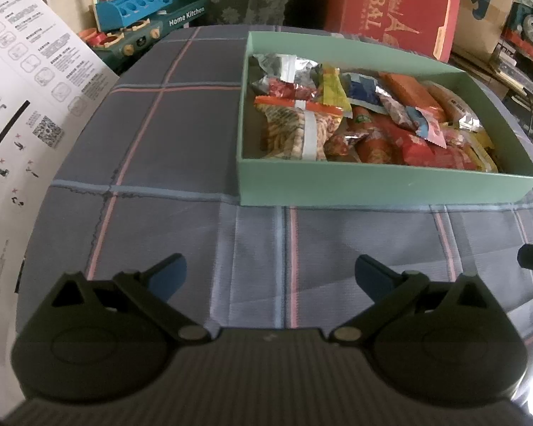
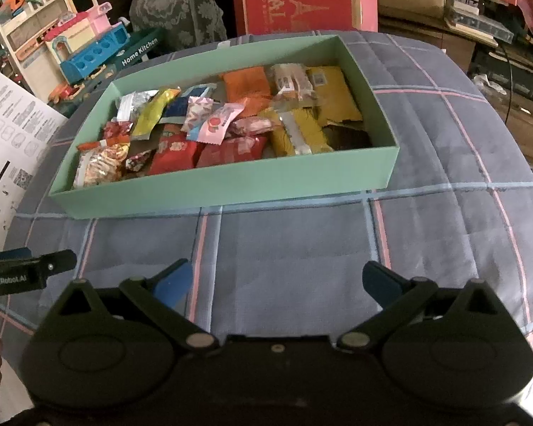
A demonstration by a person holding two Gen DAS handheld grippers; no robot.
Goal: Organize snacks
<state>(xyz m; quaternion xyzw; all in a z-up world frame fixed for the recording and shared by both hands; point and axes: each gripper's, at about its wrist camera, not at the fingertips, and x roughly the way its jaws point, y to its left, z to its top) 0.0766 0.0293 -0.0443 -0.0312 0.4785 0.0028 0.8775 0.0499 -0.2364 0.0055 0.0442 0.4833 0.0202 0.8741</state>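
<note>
Right wrist: box (image 2: 227, 186) lengthwise left-right.

Bare checked cloth (image 2: 295, 245) lies open before the green box (image 2: 231, 184); its walls fence the snacks (image 2: 209, 131)

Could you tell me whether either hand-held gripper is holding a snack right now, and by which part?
Nothing is held. The left hand-held gripper and right hand-held gripper are both open over the cloth; the snacks lie in the box.
</note>
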